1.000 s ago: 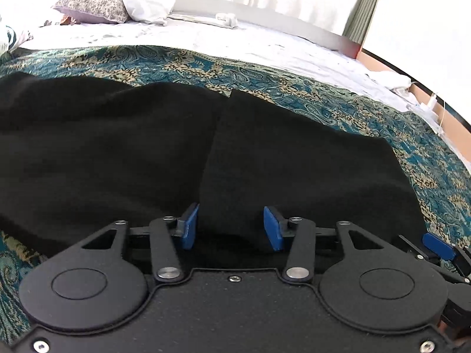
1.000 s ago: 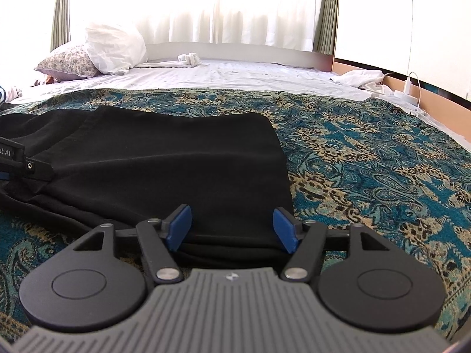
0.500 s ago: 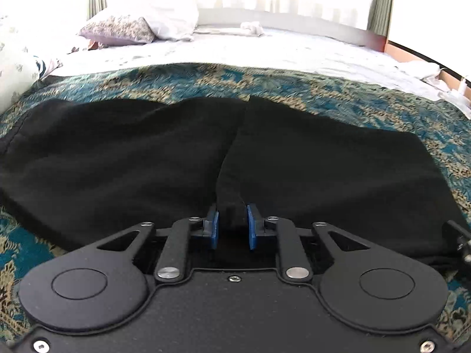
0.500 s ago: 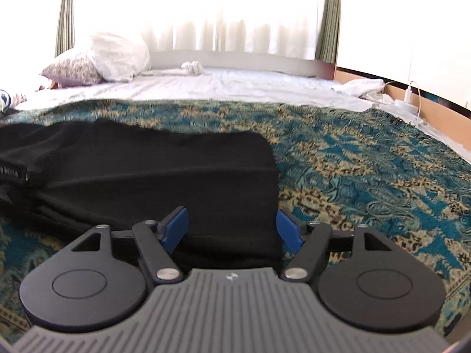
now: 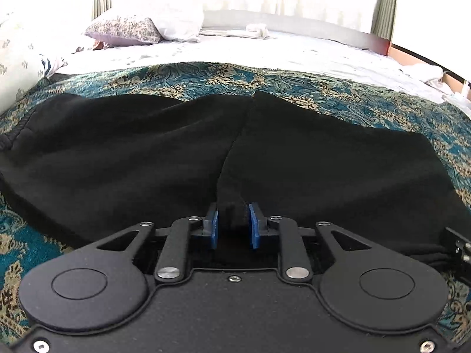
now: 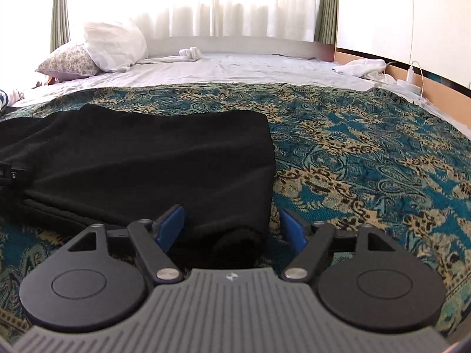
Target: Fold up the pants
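Teal paisley bedspread [image 6: 368, 158] is left bare to the right of the black pants [image 5: 123, 158], which are spread across it; a near-edge fold is pinched by the left gripper [image 5: 232, 223]; the right gripper [image 6: 232, 226] is held wide, opening further, straddling the hem corner unpressed.

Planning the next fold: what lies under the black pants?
The black pants lie on a teal paisley bedspread, visible all around them. Anything beneath the fabric itself is covered.
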`<state>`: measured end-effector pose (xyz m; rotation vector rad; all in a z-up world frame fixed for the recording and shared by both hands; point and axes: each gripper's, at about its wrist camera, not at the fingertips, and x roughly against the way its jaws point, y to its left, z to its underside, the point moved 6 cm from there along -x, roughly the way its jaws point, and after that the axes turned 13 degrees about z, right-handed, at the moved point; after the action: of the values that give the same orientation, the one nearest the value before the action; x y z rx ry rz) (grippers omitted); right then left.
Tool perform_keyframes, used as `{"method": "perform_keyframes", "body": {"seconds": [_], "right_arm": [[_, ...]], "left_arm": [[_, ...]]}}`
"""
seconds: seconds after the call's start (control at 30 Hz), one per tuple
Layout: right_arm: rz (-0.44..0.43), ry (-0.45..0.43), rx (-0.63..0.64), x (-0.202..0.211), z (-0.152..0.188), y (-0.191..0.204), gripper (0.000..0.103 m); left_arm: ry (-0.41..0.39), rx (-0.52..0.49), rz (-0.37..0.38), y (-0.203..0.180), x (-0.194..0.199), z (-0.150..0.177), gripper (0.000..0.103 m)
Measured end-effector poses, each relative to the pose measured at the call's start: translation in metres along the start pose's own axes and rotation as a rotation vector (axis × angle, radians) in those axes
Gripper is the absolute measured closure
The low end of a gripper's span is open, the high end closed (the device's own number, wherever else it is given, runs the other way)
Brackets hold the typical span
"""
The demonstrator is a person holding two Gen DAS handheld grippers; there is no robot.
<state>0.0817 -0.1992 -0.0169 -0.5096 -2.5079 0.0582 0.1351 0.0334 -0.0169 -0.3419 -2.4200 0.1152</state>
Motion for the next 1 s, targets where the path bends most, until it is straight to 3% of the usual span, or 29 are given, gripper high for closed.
{"method": "perform_keyframes", "body": {"seconds": [0.33, 0.57, 0.7, 0.83, 1.0], "right_arm": [[-0.028, -0.017, -0.043, 0.006, 0.0, -0.006, 0.017], [-0.015, -0.01, -0.071, 0.007, 0.001, -0.011, 0.017], [-0.008, -0.017, -0.061, 0.007, 0.002, -0.01, 0.016], [0.0, -0.02, -0.052, 0.007, 0.002, -0.008, 0.016], [0.004, -0.016, -0.056, 0.006, 0.003, -0.009, 0.016]], "left_arm": [[0.009, -0.023, -0.013, 0.007, 0.011, 0.007, 0.078], [0.013, 0.08, 0.015, 0.018, 0.018, 0.005, 0.078], [0.011, 0.076, -0.01, 0.022, 0.028, 0.003, 0.076], [0.018, 0.114, 0.096, 0.018, 0.041, 0.003, 0.077], [0.057, 0.17, 0.237, 0.011, 0.048, 0.007, 0.067]]}}
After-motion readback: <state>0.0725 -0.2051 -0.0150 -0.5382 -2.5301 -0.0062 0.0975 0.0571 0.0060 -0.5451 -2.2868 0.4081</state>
